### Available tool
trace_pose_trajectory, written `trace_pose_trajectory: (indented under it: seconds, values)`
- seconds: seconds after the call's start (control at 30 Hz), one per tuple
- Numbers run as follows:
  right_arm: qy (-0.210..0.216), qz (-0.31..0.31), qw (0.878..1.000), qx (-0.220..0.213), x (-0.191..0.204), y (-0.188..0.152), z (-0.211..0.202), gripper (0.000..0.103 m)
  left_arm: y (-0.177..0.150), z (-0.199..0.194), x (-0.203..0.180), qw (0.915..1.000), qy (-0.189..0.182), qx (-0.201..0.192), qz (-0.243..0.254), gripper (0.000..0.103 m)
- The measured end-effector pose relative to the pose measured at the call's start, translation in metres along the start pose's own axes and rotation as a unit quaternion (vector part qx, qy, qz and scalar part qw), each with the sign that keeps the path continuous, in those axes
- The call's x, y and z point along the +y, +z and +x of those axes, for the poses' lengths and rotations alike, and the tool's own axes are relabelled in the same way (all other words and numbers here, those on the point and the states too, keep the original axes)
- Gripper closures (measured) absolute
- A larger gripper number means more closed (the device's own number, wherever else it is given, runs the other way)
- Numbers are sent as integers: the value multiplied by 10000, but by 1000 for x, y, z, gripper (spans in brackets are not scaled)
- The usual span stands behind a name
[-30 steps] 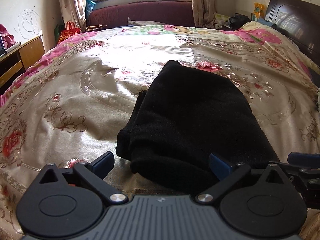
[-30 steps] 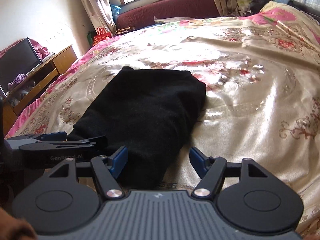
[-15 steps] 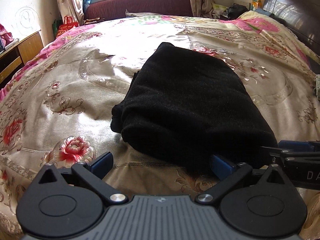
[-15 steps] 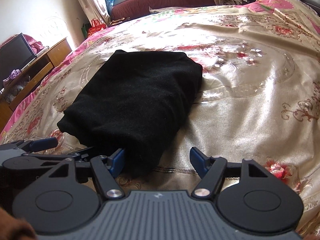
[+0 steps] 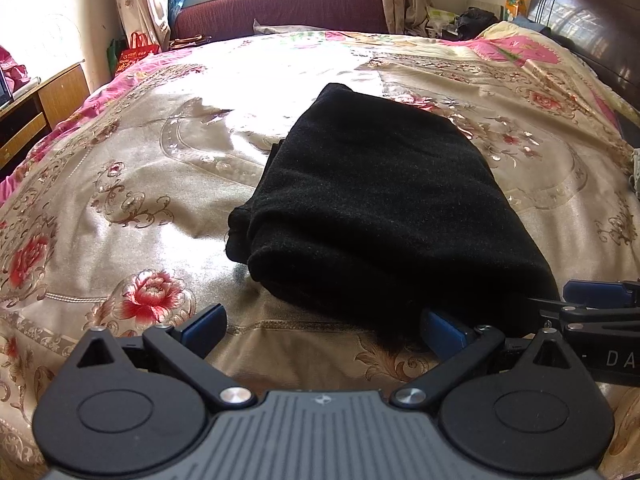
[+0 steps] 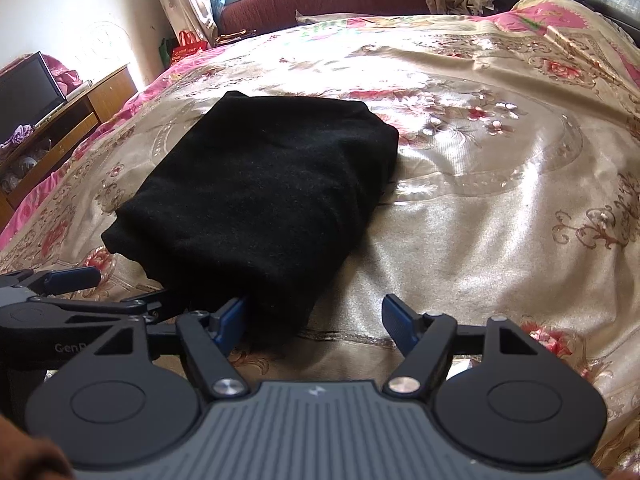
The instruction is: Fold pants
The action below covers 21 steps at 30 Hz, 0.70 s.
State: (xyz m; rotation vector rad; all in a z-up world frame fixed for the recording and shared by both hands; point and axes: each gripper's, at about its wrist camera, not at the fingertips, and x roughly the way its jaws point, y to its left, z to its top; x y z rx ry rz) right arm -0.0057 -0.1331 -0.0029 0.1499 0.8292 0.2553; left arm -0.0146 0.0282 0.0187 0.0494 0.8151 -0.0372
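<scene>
The black pants (image 5: 372, 204) lie folded into a thick rectangle on the flowered bedspread (image 5: 132, 184), and they also fill the left half of the right wrist view (image 6: 260, 196). My left gripper (image 5: 322, 326) is open at their near edge, with its right finger against the fabric and mostly bedspread between the fingers. My right gripper (image 6: 316, 320) is open and its jaws are opening. The pants' near right corner lies between its fingers beside the left one, and the pads do not press on it. Each gripper shows in the other's view: the right gripper (image 5: 592, 308) and the left gripper (image 6: 80, 292).
A wooden cabinet (image 6: 92, 108) with a dark TV (image 6: 28, 92) stands left of the bed. A maroon sofa (image 5: 280, 8) runs under the window, with a red bag (image 5: 138, 48) beside it. A dark headboard (image 5: 592, 28) stands at the right. Part of a hand (image 6: 28, 456) shows bottom left.
Both grippers have drawn back slightly, so the pants' near edge now lies at the fingertips and more bedspread shows in front. The pants lie as before.
</scene>
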Motion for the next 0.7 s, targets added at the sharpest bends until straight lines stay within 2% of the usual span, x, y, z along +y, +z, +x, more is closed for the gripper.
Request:
trace_pose_trajectory:
  seconds: [0.7]
  values:
    - [42,77,10000,16,-3,-2,1,30,-1,-3,-1,9999,69,-81,43,0]
